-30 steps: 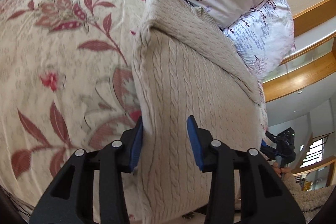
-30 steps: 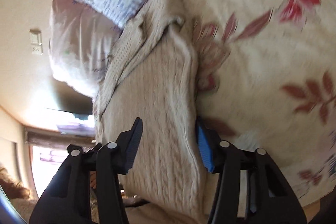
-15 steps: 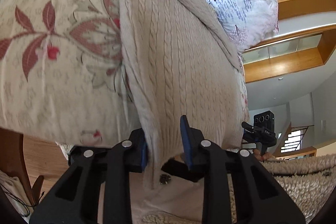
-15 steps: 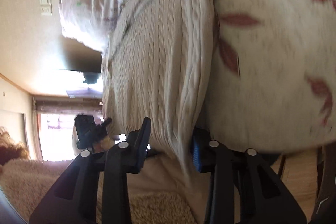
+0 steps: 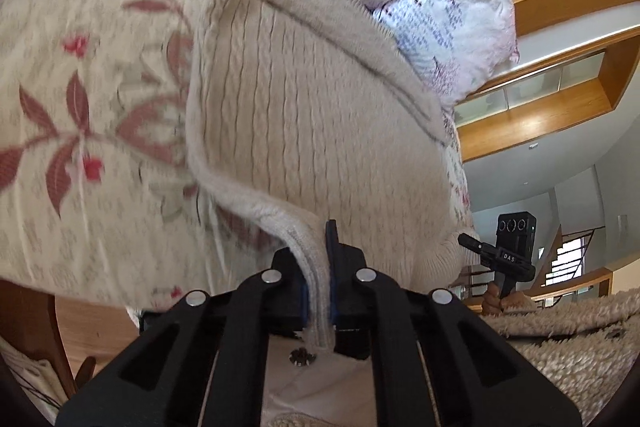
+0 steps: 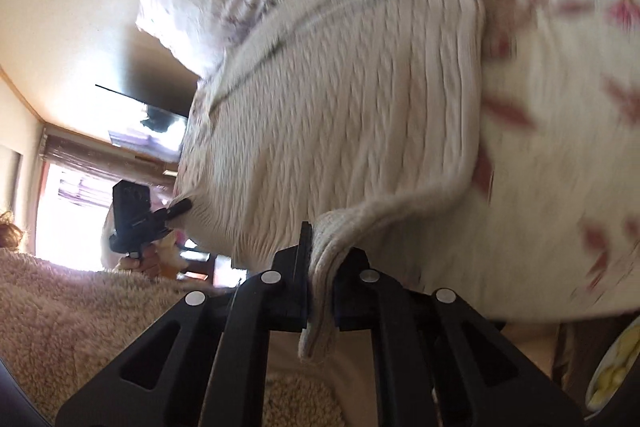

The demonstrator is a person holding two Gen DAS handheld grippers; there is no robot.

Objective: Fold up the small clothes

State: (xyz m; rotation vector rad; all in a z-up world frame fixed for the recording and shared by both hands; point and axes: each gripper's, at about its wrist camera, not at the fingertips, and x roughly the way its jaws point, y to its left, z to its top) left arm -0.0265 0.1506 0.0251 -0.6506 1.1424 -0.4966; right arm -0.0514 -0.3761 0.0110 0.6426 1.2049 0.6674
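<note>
Both grippers, left (image 5: 318, 291) and right (image 6: 322, 283), closed since earlier; fingers now pinch cream sweater (image 5: 312, 115) hem corners.

A: Identify the support surface.
B: A bed (image 5: 80, 75), covered by a cream spread with red leaf print.
A: List items lying directly on it.
B: A cream cable-knit sweater (image 5: 304, 115), with its near hem lifted off the spread. Two pillows (image 5: 452, 23) lie at its far end.

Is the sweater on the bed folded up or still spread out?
Spread out. The sweater lies flat on the bedspread, hem corners pinched by the left gripper and right gripper.
</note>
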